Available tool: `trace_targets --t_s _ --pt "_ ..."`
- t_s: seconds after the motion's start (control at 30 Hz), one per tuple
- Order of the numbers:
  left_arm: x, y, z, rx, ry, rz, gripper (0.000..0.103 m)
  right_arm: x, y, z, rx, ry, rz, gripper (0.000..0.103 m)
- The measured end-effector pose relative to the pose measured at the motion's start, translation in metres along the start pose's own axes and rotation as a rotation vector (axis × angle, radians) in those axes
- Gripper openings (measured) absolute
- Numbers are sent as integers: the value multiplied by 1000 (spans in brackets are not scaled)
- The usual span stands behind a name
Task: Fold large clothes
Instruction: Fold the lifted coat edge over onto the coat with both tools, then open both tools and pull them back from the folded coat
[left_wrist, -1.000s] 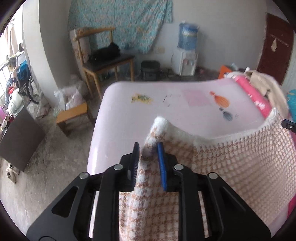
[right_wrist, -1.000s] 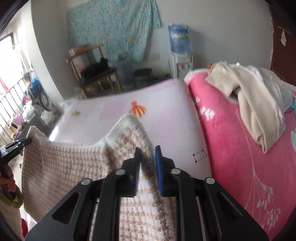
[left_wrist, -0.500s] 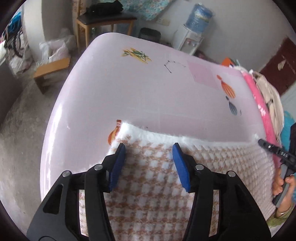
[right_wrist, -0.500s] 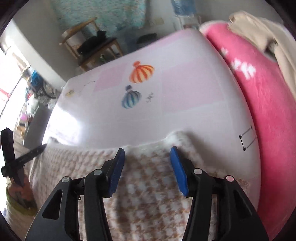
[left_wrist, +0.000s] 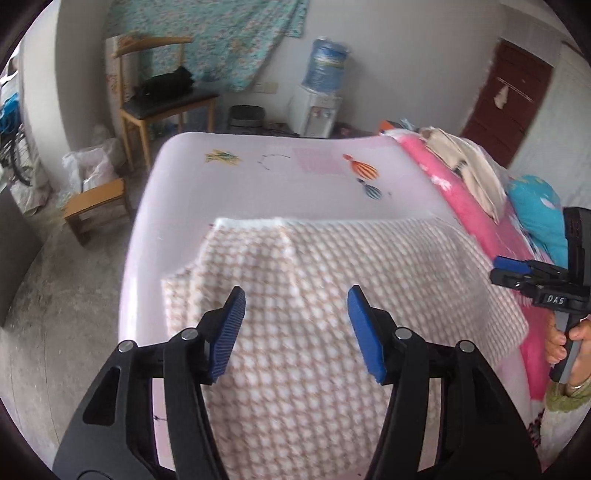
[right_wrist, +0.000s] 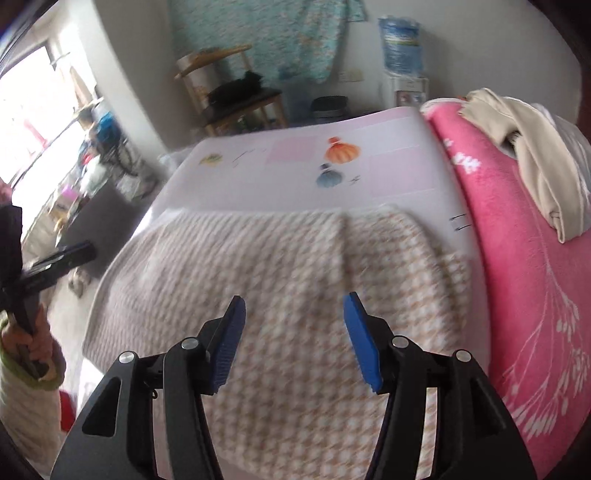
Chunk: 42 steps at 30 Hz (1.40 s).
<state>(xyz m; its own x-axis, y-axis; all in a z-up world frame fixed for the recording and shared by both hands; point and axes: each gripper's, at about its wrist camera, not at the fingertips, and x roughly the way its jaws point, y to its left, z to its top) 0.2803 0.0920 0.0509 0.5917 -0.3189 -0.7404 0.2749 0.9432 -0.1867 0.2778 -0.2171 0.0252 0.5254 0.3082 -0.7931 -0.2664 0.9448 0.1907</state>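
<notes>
Lettering reading "DAS" (left_wrist: 555, 300) is seen in white on the black body of the right gripper (left_wrist: 511, 271) at the right edge of the left wrist view; no other writing can be read. Going from the left of that view, a low wooden stool (left_wrist: 96, 206) and a wooden chair (left_wrist: 162, 99) carrying a dark bundle are noted on the floor, then the pale pink sheet (left_wrist: 258, 184) printed with balloons (left_wrist: 364, 170), then a bright pink blanket (left_wrist: 436, 181) with beige clothes (left_wrist: 465, 162) heaped on it. A water dispenser (left_wrist: 317, 103) stands against the far wall.

The task garment, a fleecy checked cloth (left_wrist: 314, 288) in tan and white with a white border along its far edge, is laid flat on the pink sheet, just beside the bright pink blanket. A lengthwise crease is seen near its middle. In the right wrist view the same cloth (right_wrist: 280, 280) is blurred.

The left gripper (left_wrist: 295, 328) is held above the cloth with its blue pads spread about halfway; nothing is gripped. The right gripper (right_wrist: 293, 339) is likewise parted and empty. Both sets of jaws have just been opening, with the cloth lying below them, not between the pads.
</notes>
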Motion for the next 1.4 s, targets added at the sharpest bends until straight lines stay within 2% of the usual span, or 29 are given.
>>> trace_targets --t_s 0.07,0.13,0.2,0.27,0.33,0.4,0.43,0.5,0.57,0.6,0.7,0.77,0.83,0.87,0.9,0.97,1.07,1.13,1.2,1.23,1.27,1.33,1.4 --pt "10 -19 -22 43 27 8 58 17 25 -19 -60 31 -45 55" --pt "36 -29 -43 75 91 78 59 47 31 -34 -78 93 -104 57" --pt "60 -23 -60 70 143 128 61 50 27 -38 -29 85 -93 59" --pt "46 -21 -63 40 103 125 59 33 31 -34 -17 83 -136 59" --pt "25 -25 -64 41 62 103 59 6 52 -40 -77 1 -141 59" --pt "8 -34 -71 68 19 76 62 -5 74 -51 -134 -32 -134 59" --pt "6 -38 -76 85 18 76 64 0 84 -59 -163 -23 -131 59" --pt "19 -43 -87 105 54 117 66 30 96 -76 -204 50 -151 60" --pt "43 -40 -99 103 112 176 69 40 100 -85 -228 5 -210 67" --pt "40 -40 -103 106 83 179 69 36 100 -83 -224 16 -213 67" --pt "17 -37 -104 73 57 140 69 12 89 -78 -160 0 -180 67" --pt "2 -29 -107 46 2 141 72 8 80 -84 -160 -20 -214 67" --pt "12 -14 -112 15 41 189 74 23 64 -93 -117 16 -192 67" --pt "21 -5 -116 -8 67 174 74 26 58 -96 -89 5 -162 70" --pt "22 -2 -117 -10 40 162 74 26 54 -96 -74 3 -139 70" --pt "19 -5 -115 5 45 168 74 16 48 -92 -44 20 -117 70" --pt "-4 2 -113 -57 -10 119 75 -19 25 -95 28 -69 -140 70" --pt "-9 13 -116 -102 -16 123 77 -30 -3 -105 113 -94 -197 70" --pt "-1 24 -121 -144 10 100 77 -15 -37 -119 216 -34 -218 70" --pt "-1 25 -123 -146 -8 93 77 -5 -51 -128 266 -4 -188 65" --pt "-1 23 -122 -146 -7 97 77 -8 -53 -132 272 -31 -180 61" --pt "-4 21 -119 -153 -1 109 77 -19 -44 -128 267 -29 -197 61" --pt "-16 19 -118 -174 -23 110 77 -35 -39 -127 286 -64 -171 61"
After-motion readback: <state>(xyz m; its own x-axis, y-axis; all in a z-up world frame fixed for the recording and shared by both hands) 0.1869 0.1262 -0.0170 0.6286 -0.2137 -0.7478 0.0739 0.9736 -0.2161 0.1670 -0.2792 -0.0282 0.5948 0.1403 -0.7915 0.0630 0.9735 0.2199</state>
